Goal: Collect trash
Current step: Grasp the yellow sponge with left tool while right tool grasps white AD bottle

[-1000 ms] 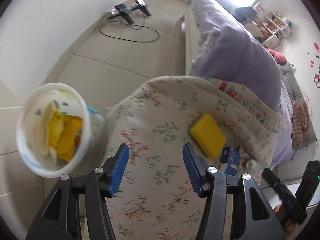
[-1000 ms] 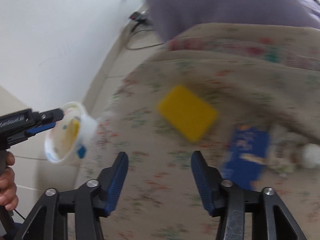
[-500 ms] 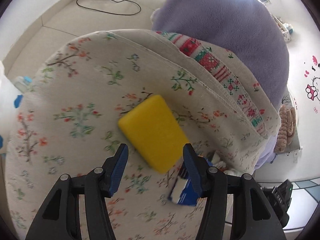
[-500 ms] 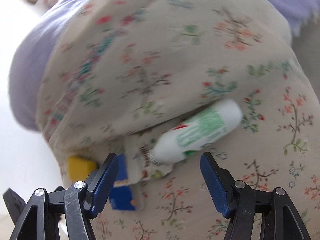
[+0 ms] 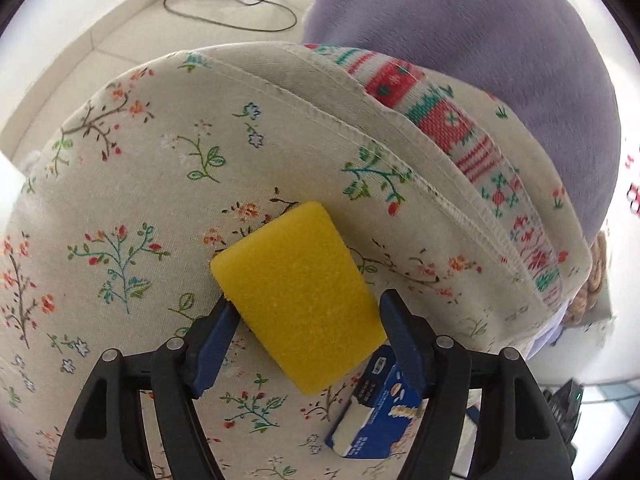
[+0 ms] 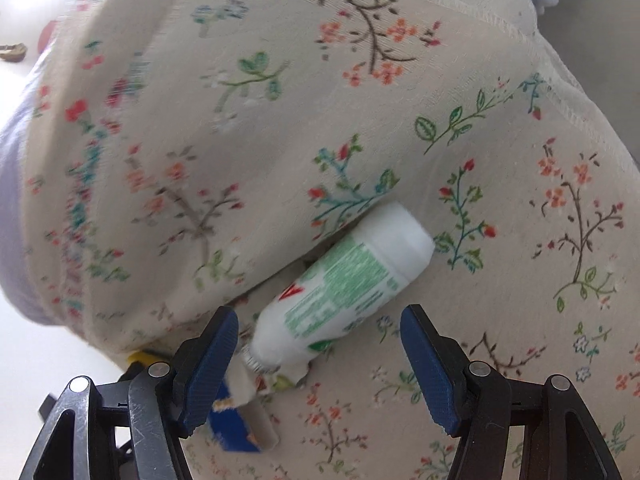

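The yellow sponge [image 5: 298, 300] is lying on the floral cover [image 5: 132, 200], straddled by the left gripper [image 5: 306, 314] — jaws just widened, left pad maybe brushing it, hard to tell. The white tube [image 6: 344, 288] sits beyond the right gripper [image 6: 320, 338], jaws apart, near a blue wrapper [image 6: 234, 432].

In the left wrist view the blue box [image 5: 376, 412] at 5 o'clock is partly hidden behind the sponge [image 5: 298, 300] and the left tool's [image 5: 308, 344] right finger; its print is too blurred to read. The cable [image 5: 240, 12] at 12 o'clock runs to a stand cut off by the top edge. In the right wrist view the tube's [image 6: 344, 292] green print is too blurred to read, and its crimped end lies behind the right tool's [image 6: 320, 364] left finger. The flowered cover [image 6: 120, 160] blurs toward 9 o'clock. A yellow sliver [image 6: 140, 357] at 8 o'clock is mostly hidden
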The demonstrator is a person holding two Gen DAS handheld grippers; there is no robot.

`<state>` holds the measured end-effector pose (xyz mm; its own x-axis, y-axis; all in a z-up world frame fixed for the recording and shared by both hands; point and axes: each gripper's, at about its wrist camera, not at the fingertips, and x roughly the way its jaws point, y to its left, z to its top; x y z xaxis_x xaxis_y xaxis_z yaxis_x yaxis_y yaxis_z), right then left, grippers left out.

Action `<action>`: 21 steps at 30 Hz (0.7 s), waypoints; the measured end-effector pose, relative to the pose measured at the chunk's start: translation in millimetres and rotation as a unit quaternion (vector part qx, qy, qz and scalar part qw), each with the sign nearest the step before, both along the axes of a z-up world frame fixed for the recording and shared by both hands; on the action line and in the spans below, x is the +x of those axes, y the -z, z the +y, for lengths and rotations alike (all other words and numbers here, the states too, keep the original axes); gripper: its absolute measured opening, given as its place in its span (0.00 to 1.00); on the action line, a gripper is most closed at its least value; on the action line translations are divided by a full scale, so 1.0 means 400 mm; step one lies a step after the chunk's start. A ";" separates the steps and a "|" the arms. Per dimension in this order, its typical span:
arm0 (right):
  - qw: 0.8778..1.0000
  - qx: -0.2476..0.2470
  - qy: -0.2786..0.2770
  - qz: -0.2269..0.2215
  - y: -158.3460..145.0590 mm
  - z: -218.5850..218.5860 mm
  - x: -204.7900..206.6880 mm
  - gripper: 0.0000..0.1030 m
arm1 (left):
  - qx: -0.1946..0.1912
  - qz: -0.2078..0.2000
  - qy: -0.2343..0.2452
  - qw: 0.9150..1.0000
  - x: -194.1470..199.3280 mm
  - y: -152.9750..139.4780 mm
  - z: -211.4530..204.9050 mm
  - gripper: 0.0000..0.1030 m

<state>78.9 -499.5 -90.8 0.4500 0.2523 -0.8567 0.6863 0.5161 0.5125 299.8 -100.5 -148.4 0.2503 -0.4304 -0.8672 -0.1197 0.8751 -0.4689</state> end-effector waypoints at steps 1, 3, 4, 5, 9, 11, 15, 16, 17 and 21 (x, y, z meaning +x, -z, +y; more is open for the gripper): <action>1.000 0.003 0.002 0.006 0.012 -0.003 0.009 0.70 | 0.010 -0.003 0.005 1.000 0.006 -0.008 -0.025 0.67; 1.000 0.013 0.007 0.012 0.032 -0.010 0.023 0.70 | 0.030 -0.015 0.016 0.999 0.001 -0.018 -0.041 0.60; 1.000 0.017 0.010 0.015 0.040 -0.012 0.030 0.70 | 0.041 -0.021 0.021 0.999 -0.003 -0.024 -0.050 0.59; 1.000 0.018 0.013 0.017 0.045 -0.013 0.037 0.70 | 0.048 -0.025 0.026 0.998 -0.007 -0.029 -0.058 0.57; 1.000 0.018 0.013 0.014 0.057 0.008 0.054 0.70 | 0.059 -0.031 0.031 0.997 -0.016 -0.046 -0.073 0.50; 1.000 0.020 0.010 0.013 0.057 0.023 0.059 0.70 | 0.062 -0.037 0.034 0.997 -0.023 -0.058 -0.086 0.47; 1.000 0.022 0.011 0.011 0.062 0.043 0.063 0.67 | 0.057 -0.045 0.034 0.997 -0.052 -0.087 -0.086 0.46; 1.000 0.023 0.011 0.010 0.058 0.045 0.057 0.66 | 0.053 -0.045 0.035 0.997 -0.066 -0.097 -0.075 0.46; 1.000 0.025 0.013 0.010 0.059 0.044 0.055 0.63 | 0.051 -0.047 0.037 0.997 -0.076 -0.106 -0.071 0.46; 0.999 0.039 0.010 -0.004 0.056 0.047 0.038 0.49 | 0.043 -0.058 0.041 0.997 -0.121 -0.147 -0.056 0.46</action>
<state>94.0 -480.8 -113.3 0.4615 0.3094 -0.8314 0.6921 0.4607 0.5556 251.6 -123.0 -89.7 0.3179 -0.3787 -0.8692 0.0051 0.9174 -0.3979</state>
